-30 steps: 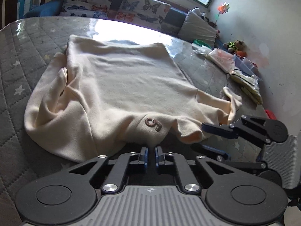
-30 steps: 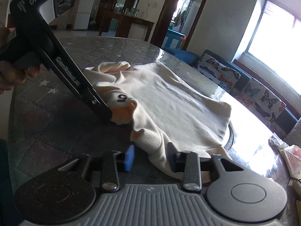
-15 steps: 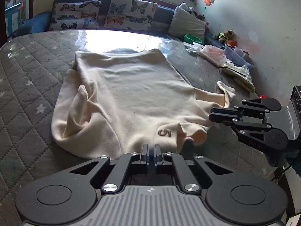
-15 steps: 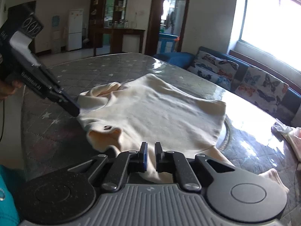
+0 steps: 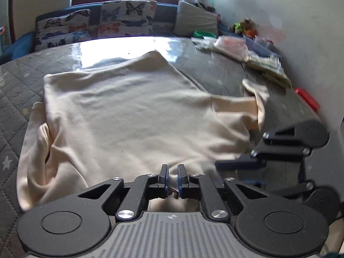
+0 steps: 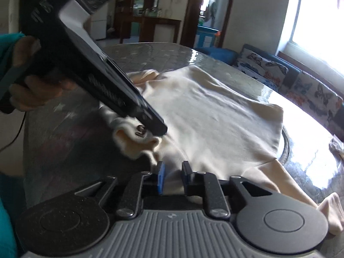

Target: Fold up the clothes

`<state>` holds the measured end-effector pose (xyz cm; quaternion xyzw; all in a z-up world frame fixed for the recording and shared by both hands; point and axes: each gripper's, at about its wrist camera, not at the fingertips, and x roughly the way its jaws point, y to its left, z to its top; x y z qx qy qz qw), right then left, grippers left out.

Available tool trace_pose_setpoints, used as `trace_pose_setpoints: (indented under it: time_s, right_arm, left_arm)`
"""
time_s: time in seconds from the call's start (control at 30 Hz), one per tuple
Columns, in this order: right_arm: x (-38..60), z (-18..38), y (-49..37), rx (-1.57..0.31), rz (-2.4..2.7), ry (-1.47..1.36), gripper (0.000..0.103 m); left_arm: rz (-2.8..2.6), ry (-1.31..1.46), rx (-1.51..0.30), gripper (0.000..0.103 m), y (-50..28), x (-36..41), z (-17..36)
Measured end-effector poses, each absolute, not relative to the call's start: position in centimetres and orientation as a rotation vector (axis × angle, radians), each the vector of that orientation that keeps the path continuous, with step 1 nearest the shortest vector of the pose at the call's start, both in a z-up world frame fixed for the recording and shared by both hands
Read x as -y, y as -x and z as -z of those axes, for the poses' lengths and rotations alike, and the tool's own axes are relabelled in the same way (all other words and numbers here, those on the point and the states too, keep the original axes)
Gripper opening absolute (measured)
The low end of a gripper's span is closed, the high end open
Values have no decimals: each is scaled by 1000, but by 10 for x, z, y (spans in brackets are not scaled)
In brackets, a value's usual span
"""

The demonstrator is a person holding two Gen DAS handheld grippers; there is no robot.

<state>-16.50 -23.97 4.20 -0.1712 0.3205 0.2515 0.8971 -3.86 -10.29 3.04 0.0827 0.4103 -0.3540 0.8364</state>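
Pinching the near hem of the cream sweatshirt [image 5: 133,116], my left tool [image 5: 172,177] has cloth bunched between its closed fingers. That garment lies spread across the quilted tabletop [image 5: 13,99]. Further right, my right tool [image 6: 173,177] straddles the shoulder fabric, fingers parted and not clamping

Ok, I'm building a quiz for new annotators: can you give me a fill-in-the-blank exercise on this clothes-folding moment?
The left tongs are ____ on the cream sweater.
The right tongs stand ____, with fabric lying between their fingers.
The sofa cushions behind the table are printed with ____.
The grey table cover is dotted with white ____.
Missing words: shut; open; butterflies; stars.
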Motion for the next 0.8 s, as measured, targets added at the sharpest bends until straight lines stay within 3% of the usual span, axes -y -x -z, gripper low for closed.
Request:
trace_pose_setpoints:
  time_s: [0.13, 0.23, 0.4, 0.8]
  right_arm:
    - [254, -54, 171, -665, -519, 263, 19]
    - [281, -71, 166, -620, -410, 184, 28]
    - [333, -84, 138, -598, -156, 116, 31]
    - [432, -51, 70, -742, 179, -130, 36]
  left_arm:
    - [764, -193, -848, 14, 47, 93, -31]
    - [760, -184, -848, 18, 47, 89, -34]
    - [779, -177, -791, 38, 50, 99, -51]
    - [903, -205, -802, 46, 53, 164, -42]
